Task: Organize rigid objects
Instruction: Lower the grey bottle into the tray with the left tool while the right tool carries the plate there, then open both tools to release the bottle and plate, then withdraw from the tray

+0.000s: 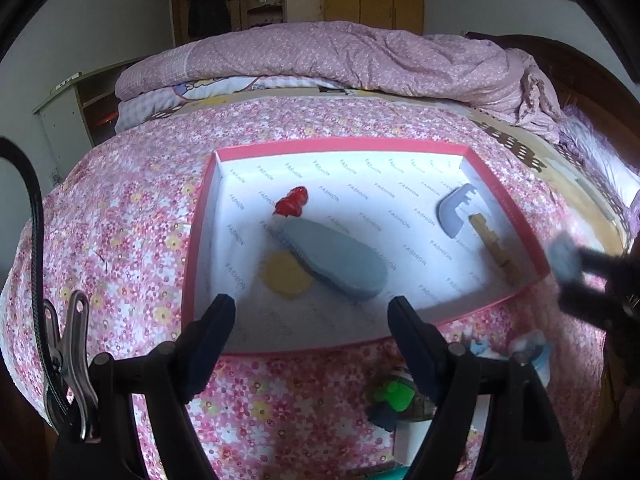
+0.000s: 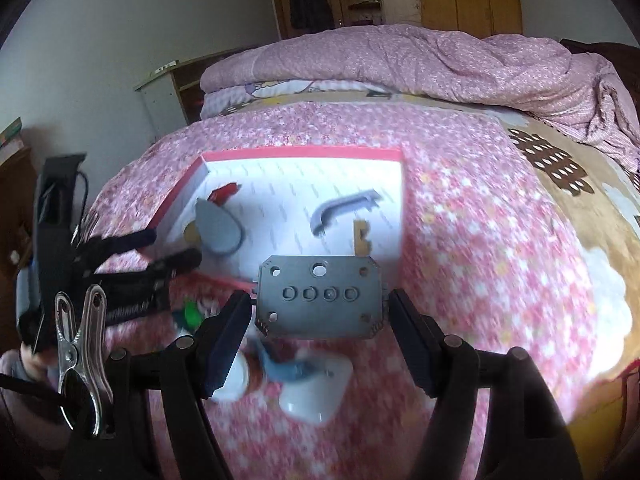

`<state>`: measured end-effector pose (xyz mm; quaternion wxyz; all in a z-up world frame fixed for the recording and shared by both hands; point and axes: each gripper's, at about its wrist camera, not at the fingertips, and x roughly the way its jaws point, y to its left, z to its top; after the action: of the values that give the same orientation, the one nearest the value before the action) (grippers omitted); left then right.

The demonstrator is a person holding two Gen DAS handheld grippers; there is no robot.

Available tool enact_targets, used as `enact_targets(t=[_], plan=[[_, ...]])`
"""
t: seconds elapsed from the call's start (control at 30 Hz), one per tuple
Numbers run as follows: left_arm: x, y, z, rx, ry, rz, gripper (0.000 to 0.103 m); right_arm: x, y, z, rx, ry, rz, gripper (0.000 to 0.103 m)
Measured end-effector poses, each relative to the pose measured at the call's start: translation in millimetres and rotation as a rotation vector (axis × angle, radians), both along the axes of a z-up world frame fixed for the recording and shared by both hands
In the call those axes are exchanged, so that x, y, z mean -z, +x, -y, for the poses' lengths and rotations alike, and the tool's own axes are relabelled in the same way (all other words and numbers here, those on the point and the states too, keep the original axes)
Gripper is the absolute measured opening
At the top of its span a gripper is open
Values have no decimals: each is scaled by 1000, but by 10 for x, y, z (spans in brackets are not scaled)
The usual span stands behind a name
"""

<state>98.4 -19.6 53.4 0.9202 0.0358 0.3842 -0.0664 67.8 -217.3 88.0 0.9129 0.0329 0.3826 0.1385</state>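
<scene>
A red-rimmed box (image 1: 340, 145) with a white lining lies on the flowered bedspread. In it are a grey-blue oval piece (image 1: 334, 260), a red piece (image 1: 292, 201), a yellow disc (image 1: 285, 274), a grey curved handle (image 1: 456, 208) and a wooden piece (image 1: 494, 246). My left gripper (image 1: 310, 320) is open and empty over the box's near edge. My right gripper (image 2: 320, 312) is shut on a grey perforated plate (image 2: 320, 296), held above the bedspread just right of the box (image 2: 300, 154); it also shows blurred in the left wrist view (image 1: 568, 264).
Loose items lie on the bedspread in front of the box: a green piece (image 1: 394, 396), a blue piece (image 2: 288, 368) and white pieces (image 2: 316, 396). A folded pink quilt (image 1: 340, 56) lies at the back. A bedside cabinet (image 1: 76, 116) stands at the left.
</scene>
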Motion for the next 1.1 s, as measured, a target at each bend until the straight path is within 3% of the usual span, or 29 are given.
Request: enact_targets(t=[0.27,0.37,0.53,0.7,0.87,1.1], plan=[[48,67,-97,-19,-45,-27,82,241,505,-56,35,0,-74,72],[60,76,-108,-28,-29,-31,82,285,624,-80,51,-6,-70,72],[67,98,-121,-22,-26,-46,83,389,660,-140,43,26,-137,72],[54,105,-170,-45,-4,-55,82,413,535,-259,34,-74,-124,72],[58,51,-161,-41,3,-48,82,428,488,-192,41,-17,-157,72],[-4,-1,-205,-34,-41,-55,82,369,443,-144,56,37,-117,72]])
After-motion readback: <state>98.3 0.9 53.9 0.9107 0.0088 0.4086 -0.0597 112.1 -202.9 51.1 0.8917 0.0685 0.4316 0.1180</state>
